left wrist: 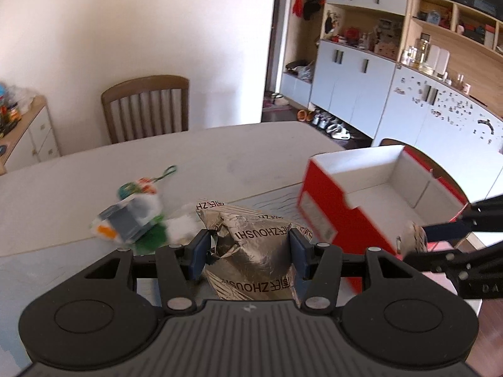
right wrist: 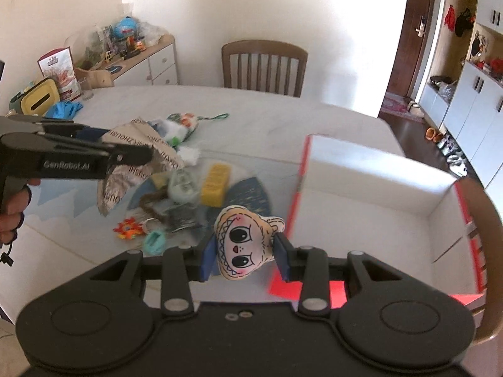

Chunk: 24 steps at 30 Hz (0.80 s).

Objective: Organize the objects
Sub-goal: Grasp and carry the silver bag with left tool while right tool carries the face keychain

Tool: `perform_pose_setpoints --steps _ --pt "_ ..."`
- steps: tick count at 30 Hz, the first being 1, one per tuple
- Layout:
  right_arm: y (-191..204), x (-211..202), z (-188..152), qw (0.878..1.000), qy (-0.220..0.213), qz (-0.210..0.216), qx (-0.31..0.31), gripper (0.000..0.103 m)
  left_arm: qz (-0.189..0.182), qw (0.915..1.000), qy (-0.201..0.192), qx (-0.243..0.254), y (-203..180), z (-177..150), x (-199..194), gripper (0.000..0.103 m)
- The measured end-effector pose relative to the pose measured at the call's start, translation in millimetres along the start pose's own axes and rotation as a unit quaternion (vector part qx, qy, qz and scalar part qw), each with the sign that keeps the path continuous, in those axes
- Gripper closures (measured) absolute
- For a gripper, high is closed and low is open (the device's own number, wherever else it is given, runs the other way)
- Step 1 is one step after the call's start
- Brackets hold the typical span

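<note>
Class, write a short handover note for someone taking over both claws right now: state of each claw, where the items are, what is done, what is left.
Left claw: shut on the crumpled foil bag, lifted off the table.
Right claw: shut on the small cartoon-face plush, held just beside the box.
Red box: open on the right, appears empty.
Done: two items picked up, none boxed yet.
Left: probably drop both into the box, then collect the yellow block, orange flower charm, teal piece and white-green toy on the table.

Home dining room: table (right wrist: 283, 119), wooden chair (right wrist: 264, 66), cluttered wall cabinets (left wrist: 355, 72).
</note>
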State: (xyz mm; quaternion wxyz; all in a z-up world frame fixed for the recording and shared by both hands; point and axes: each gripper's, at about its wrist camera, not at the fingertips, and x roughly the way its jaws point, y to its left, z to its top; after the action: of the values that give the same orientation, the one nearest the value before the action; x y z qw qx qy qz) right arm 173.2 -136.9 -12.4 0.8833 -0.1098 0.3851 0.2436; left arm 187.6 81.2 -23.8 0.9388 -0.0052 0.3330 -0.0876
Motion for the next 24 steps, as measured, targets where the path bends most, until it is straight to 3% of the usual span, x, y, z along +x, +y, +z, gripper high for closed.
perform_pose_setpoints --steps 11,24 --pt "-77.8 -11.7 0.3 1.000 -0.021 -0.003 -0.017 0.065 -0.013 0.9994 -0.002 0.031 -92.2 37.3 30.5 0.050" --pt "-143.8 7.3 -13.1 0.999 0.000 -0.019 -0.033 0.065 -0.033 0.9968 0.012 0.072 -179.6 71.9 96.7 0.050"
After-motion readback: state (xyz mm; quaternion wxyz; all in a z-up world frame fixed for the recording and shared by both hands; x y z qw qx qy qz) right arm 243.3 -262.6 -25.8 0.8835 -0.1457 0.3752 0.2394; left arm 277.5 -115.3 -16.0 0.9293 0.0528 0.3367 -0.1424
